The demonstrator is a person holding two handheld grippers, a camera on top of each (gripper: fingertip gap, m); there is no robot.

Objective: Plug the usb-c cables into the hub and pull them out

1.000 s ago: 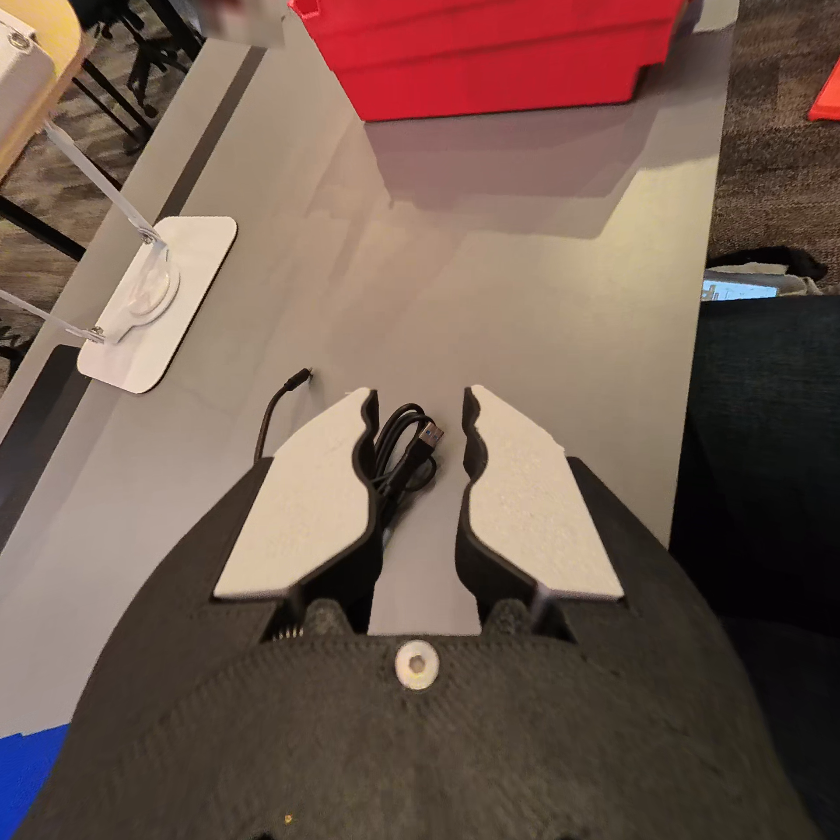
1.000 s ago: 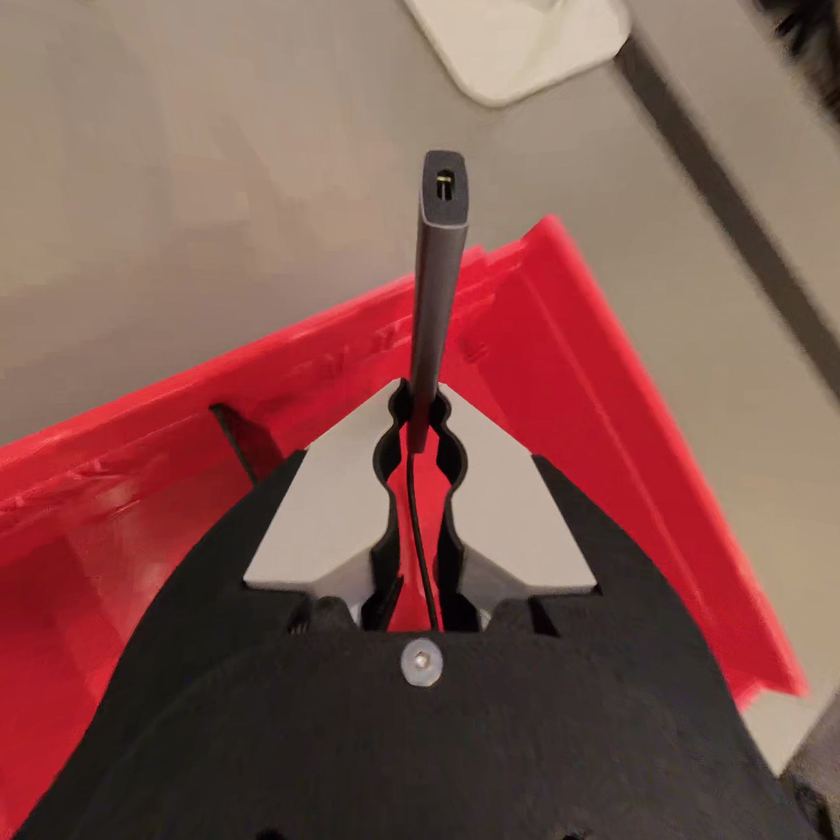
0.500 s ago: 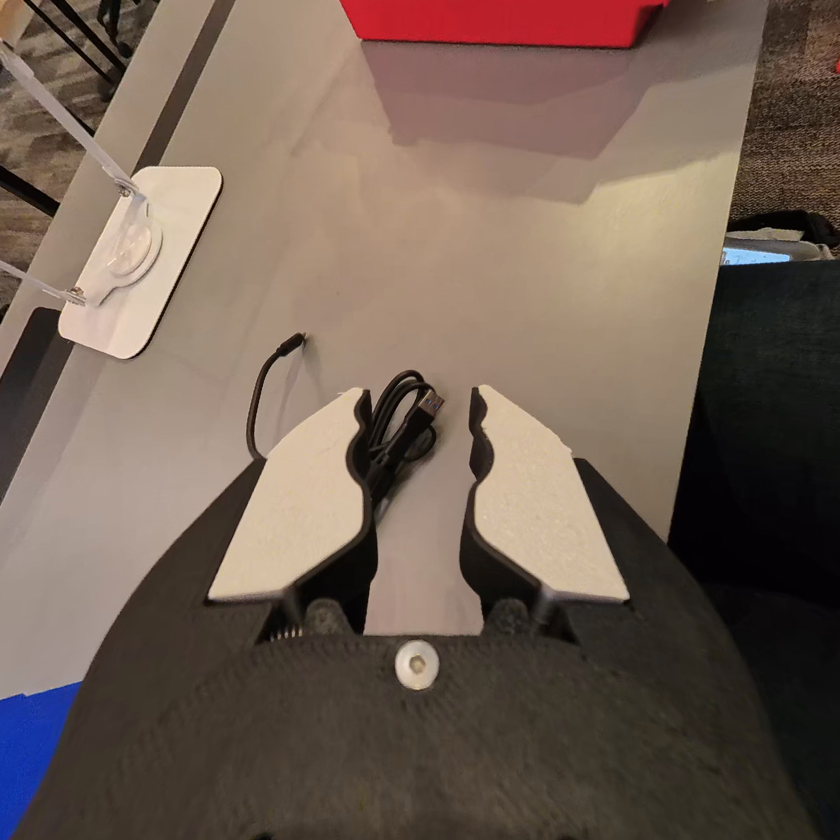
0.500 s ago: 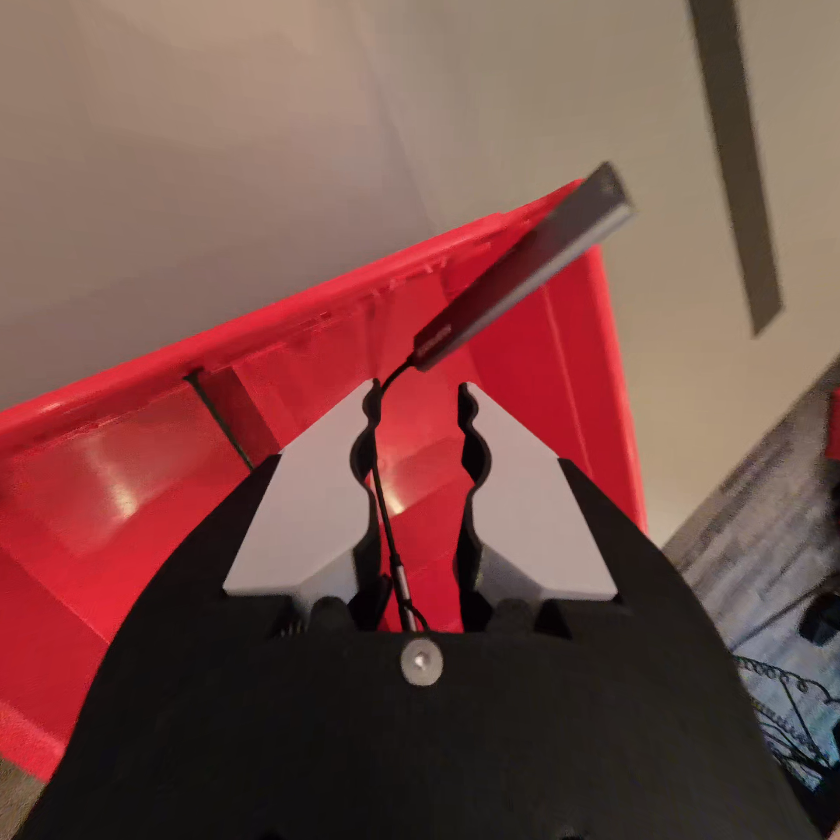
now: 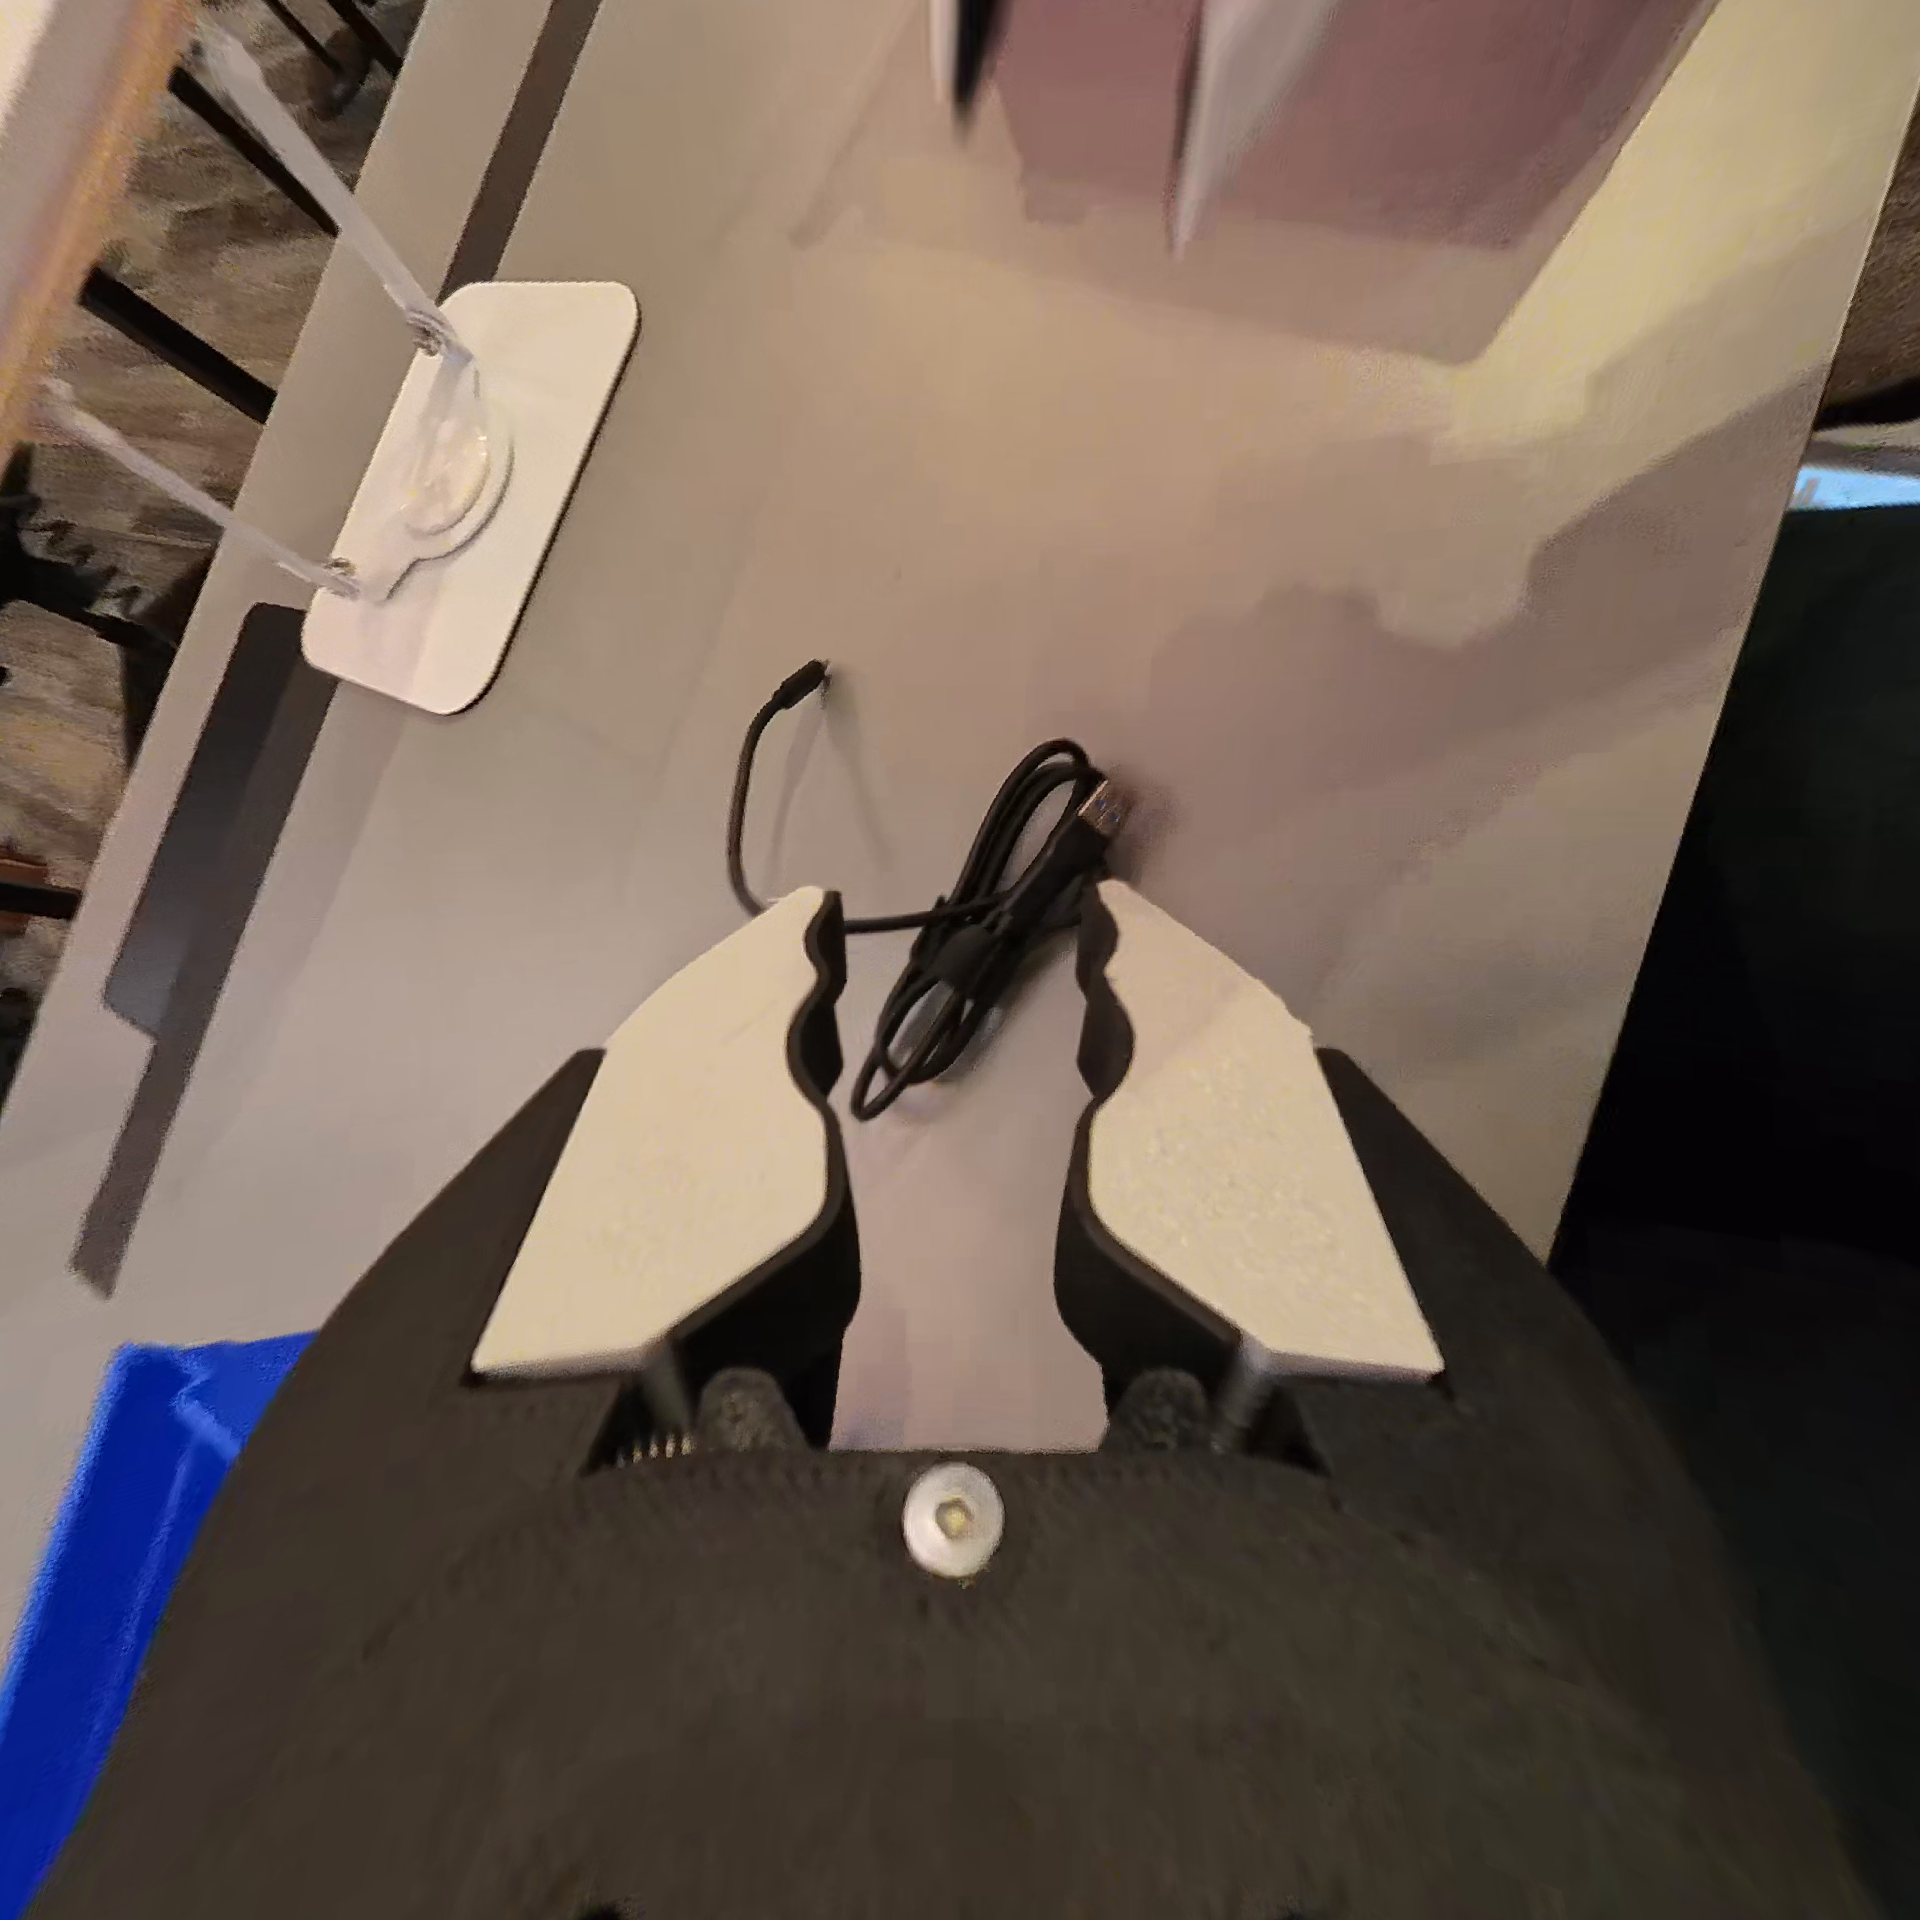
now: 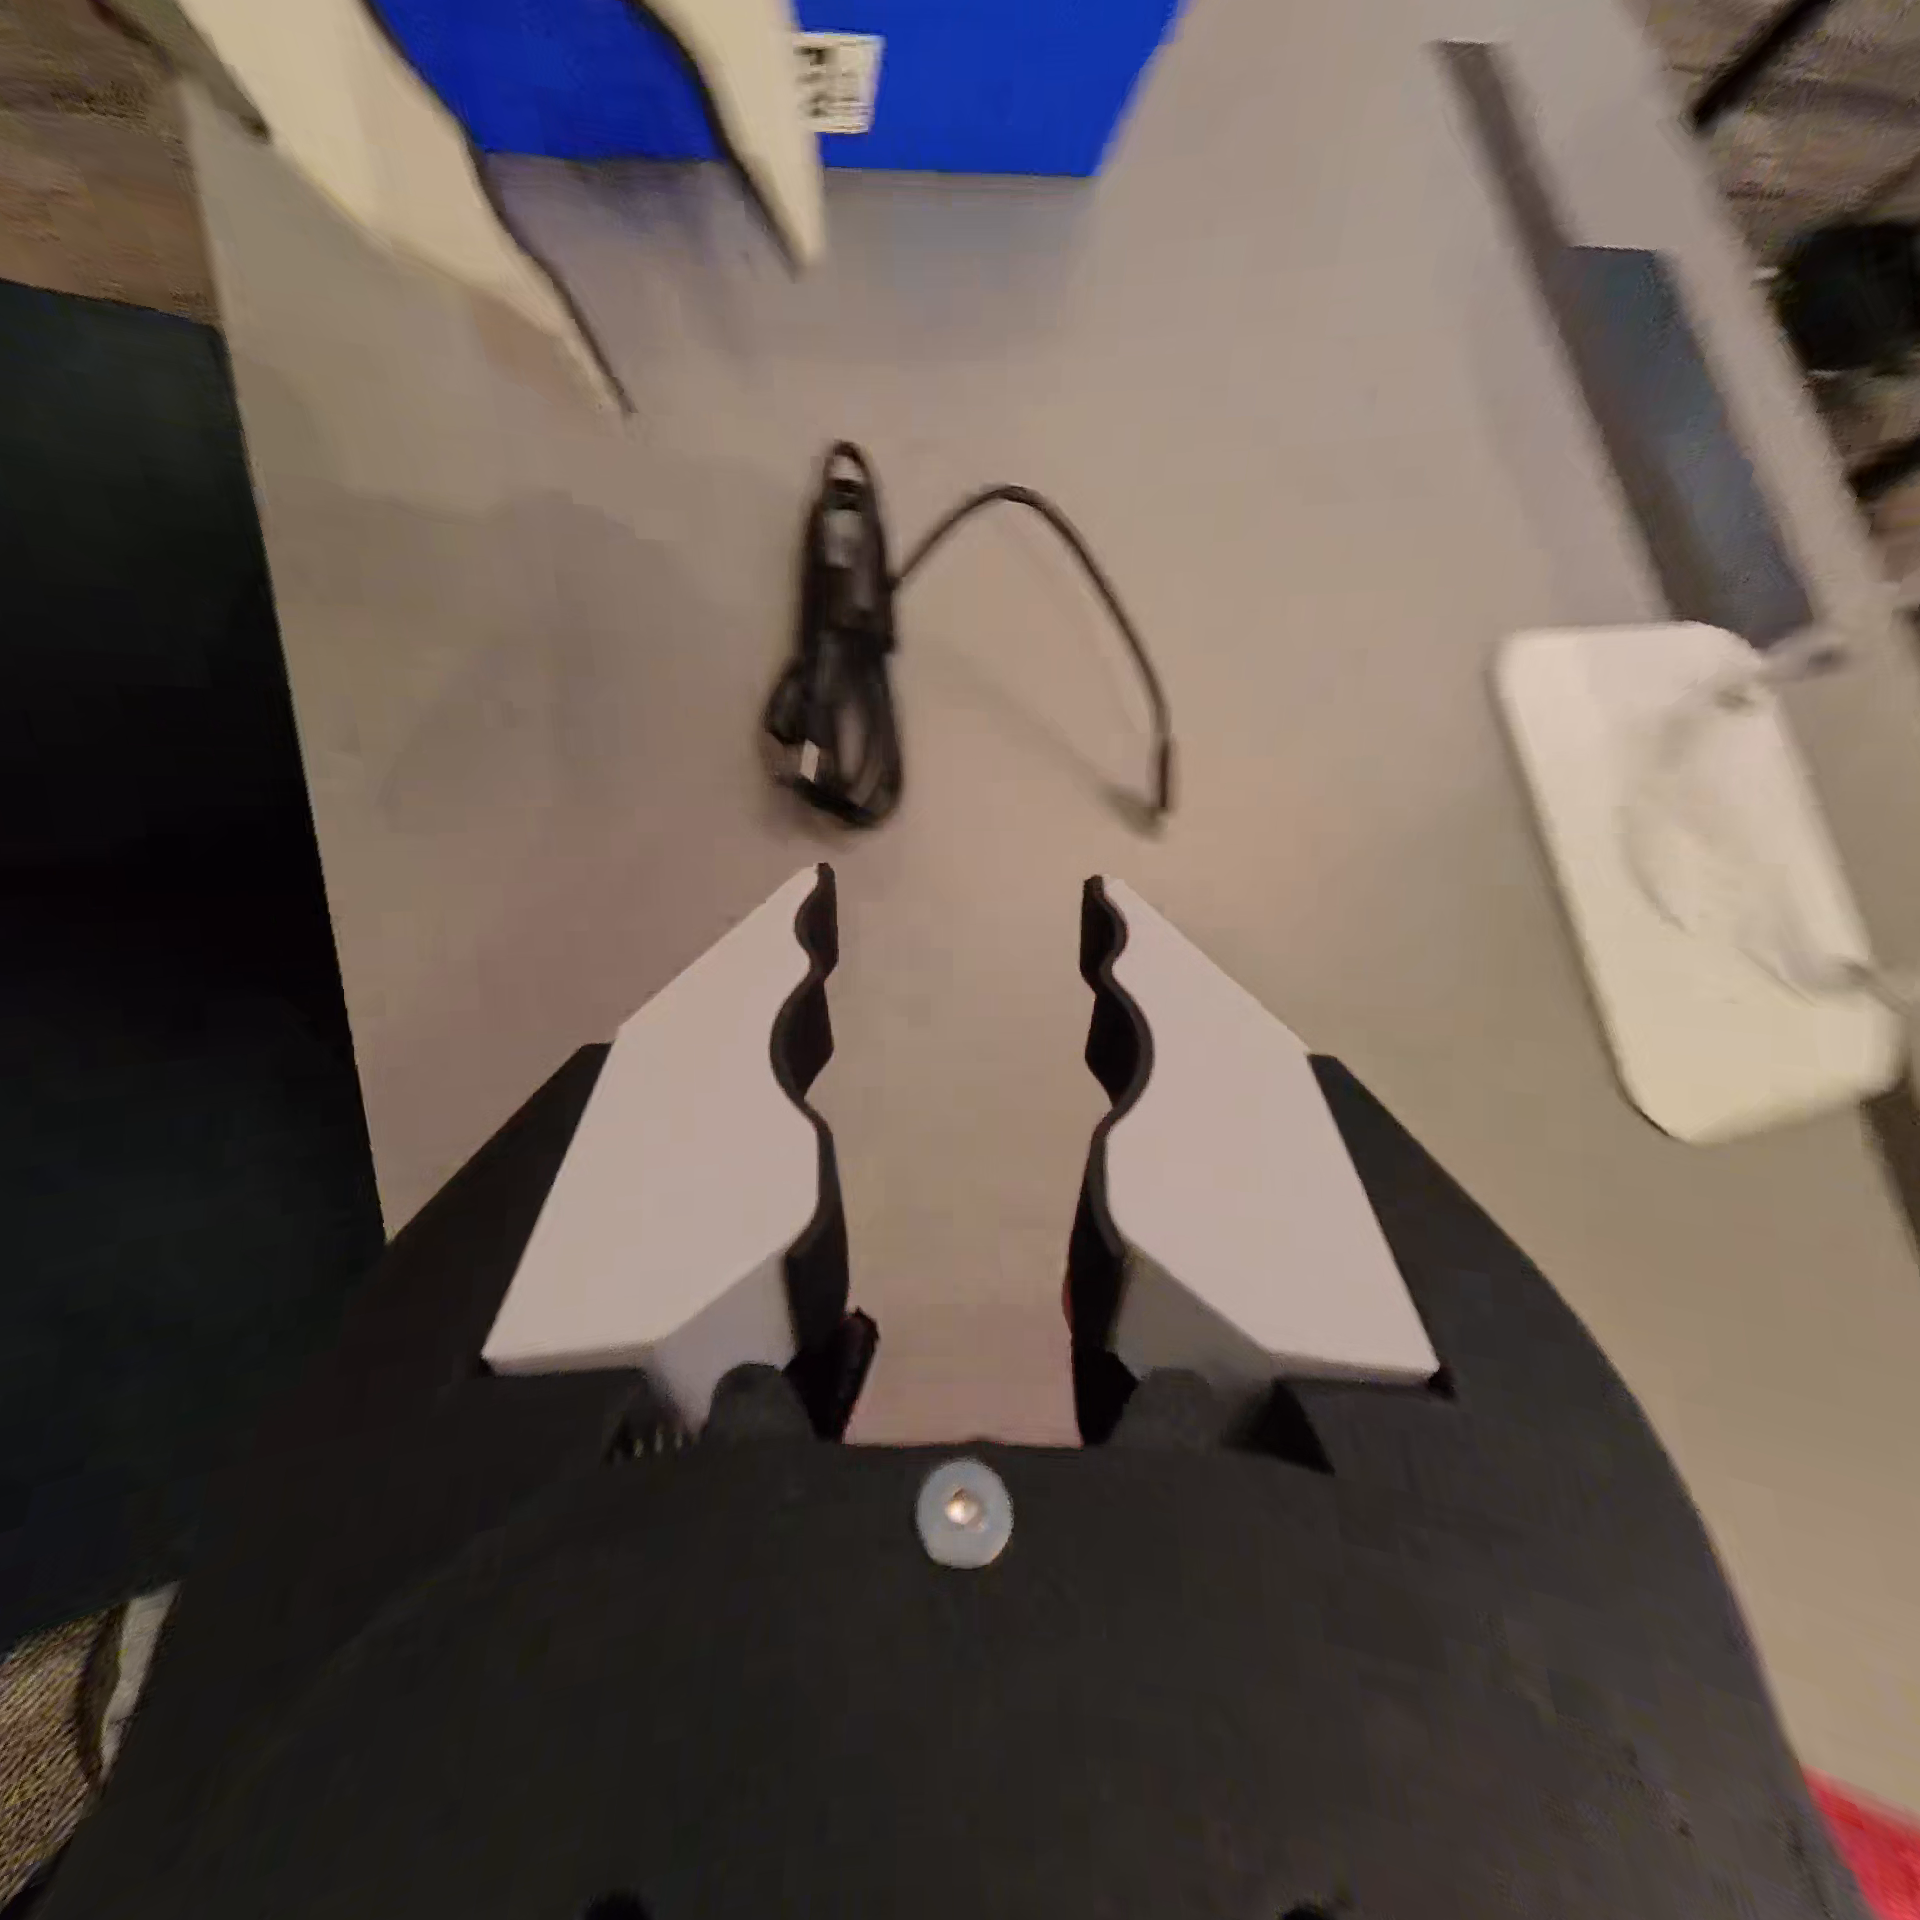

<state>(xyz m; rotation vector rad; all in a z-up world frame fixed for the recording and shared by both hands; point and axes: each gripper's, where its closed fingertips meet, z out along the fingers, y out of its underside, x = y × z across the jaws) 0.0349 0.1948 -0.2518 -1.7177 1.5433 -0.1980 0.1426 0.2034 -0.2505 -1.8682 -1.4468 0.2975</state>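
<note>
The left tool (image 5: 961, 935) stands with its jaws apart, straddling the near half of the bundled cable (image 5: 977, 925) on the grey surface (image 5: 1195, 623); nothing is clamped. The right tool (image 6: 954, 883) is also apart and empty, with the same bundle at 12 o'clock just beyond its tips. A loose tail runs from the bundle and ends in a small plug (image 5: 805, 681) at 11 o'clock of the left tool. The hub is not visible in either view, so its place cannot be given. The step in hand is judged to be picking up the cable. For a sound grasp, close on the plug body or the tail close behind it, not on the coil, so the plug tip projects straight past the fingers for insertion. Lower until the fingers (image 5: 707, 1122) nearly touch the surface before closing. Keep clear of the white stand (image 5: 540, 488) at 10 o'clock. The 2 tools face each other; approach 1 at a time.
</note>
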